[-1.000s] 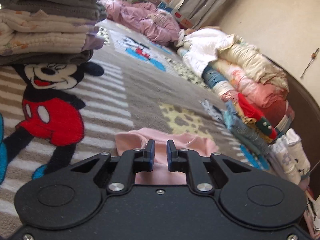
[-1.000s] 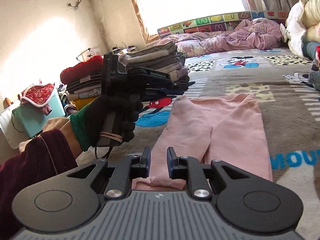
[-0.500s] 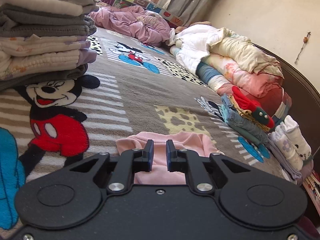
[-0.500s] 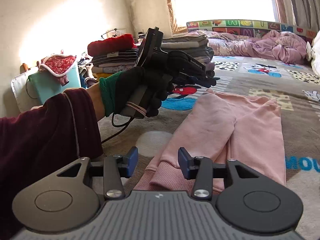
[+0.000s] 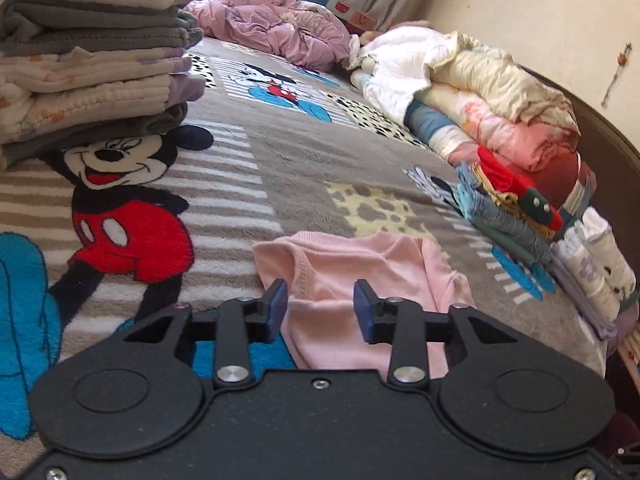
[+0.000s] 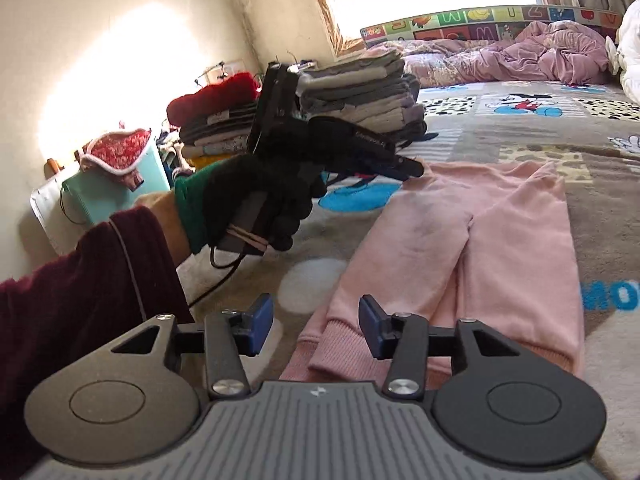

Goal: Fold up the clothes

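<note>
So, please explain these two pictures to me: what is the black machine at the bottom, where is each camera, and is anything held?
No robot is here. A person holds a hand tool with two fingers in each hand, and a camera on each tool looks forward along them.

The left tool's view shows the left gripper, its jaws opening above the pink trousers' waistband. The right tool's view shows the right gripper, jaws also opening, above a trouser cuff. Its view also catches the gloved left hand.

The trousers lie flat on a cartoon blanket. Folded clothes stand stacked nearby. Nothing is held.
</note>
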The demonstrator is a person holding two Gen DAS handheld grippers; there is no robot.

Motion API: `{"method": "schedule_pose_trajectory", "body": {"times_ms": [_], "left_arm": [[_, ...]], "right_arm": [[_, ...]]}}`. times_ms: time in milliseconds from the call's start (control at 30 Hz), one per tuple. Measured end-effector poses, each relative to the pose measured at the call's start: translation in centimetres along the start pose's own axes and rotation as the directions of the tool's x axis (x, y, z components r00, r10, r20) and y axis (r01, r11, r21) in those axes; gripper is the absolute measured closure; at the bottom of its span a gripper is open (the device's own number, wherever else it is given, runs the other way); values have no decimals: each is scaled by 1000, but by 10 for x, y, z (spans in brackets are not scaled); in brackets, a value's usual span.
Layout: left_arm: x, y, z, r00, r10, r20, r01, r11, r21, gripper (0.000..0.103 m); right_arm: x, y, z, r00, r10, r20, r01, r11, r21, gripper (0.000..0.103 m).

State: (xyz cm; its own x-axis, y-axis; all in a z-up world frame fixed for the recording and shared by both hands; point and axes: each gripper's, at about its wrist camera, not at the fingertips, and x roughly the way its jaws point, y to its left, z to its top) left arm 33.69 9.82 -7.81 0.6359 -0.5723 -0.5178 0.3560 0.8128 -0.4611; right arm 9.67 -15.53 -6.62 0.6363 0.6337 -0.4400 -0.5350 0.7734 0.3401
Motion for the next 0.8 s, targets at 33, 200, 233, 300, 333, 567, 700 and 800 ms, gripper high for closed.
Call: {"method": "schedule_pose_trajectory", "body": {"times_ms": [33,200,233,300,333,567,700,800], "left_arm": [[0,6,2,1000,-5,9,5,999,-41,62],[-1,12,8,1000,-16,10,17,996,-88,62],[1,13,8,1000,-21,12,22,995,-99,62],[4,15,6,999,-29,14,30,992,-125,62],[6,16,5,1000,-26,13,28,990,-136,62],[1,6,5,998,-58,31,62,990,-131,60],[-2,8,5,998,-60,36,65,989,-130,60],[-3,9,5,997,-64,41,69,988,-139,60]], "right_arm": [[-3,-15,8,1000,-17,17,16,1000,20,53],[-20,-84,40,989,-105,103,93,988,120,55],[-25,-83,43,988,-106,111,96,991,90,56],[-26,-57,38,991,-104,85,111,991,-72,56],[-22,-39,33,995,-85,53,92,983,-160,56],[26,76,-31,982,-123,-140,13,795,-607,60],[36,73,-33,975,-162,-152,42,807,-589,65],[41,58,-31,972,-152,-180,35,849,-526,77]]}}
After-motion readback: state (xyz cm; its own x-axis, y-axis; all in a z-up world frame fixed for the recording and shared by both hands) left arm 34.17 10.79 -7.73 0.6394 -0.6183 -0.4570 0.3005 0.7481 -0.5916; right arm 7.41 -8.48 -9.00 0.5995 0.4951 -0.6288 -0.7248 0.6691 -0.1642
